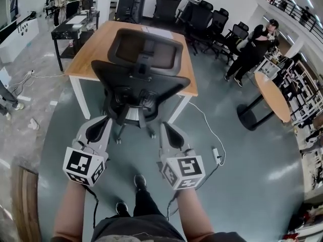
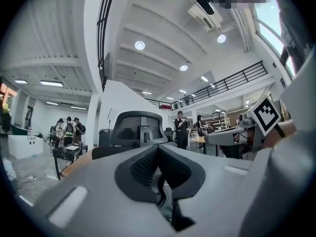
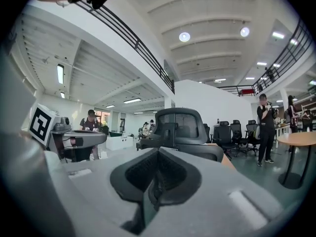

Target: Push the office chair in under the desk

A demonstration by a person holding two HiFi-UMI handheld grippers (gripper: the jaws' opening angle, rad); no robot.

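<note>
A black mesh-backed office chair (image 1: 139, 79) stands with its back toward me, its seat partly under the wooden desk (image 1: 101, 44) with white legs. My left gripper (image 1: 99, 126) and right gripper (image 1: 171, 133) are level, side by side just behind the chair's lower back; whether either touches it I cannot tell. Both are shut with nothing between the jaws. In the left gripper view, the left gripper (image 2: 158, 149) points at the chair's headrest (image 2: 138, 127). The right gripper view has the right gripper (image 3: 158, 154) in front of the headrest (image 3: 182, 125).
A white cable and power strip (image 1: 216, 155) lie on the floor at the right. A round table (image 1: 275, 97) and a standing person (image 1: 250, 49) are further right. Several black chairs (image 1: 202, 14) line the back. A black cart (image 1: 70, 32) stands left of the desk.
</note>
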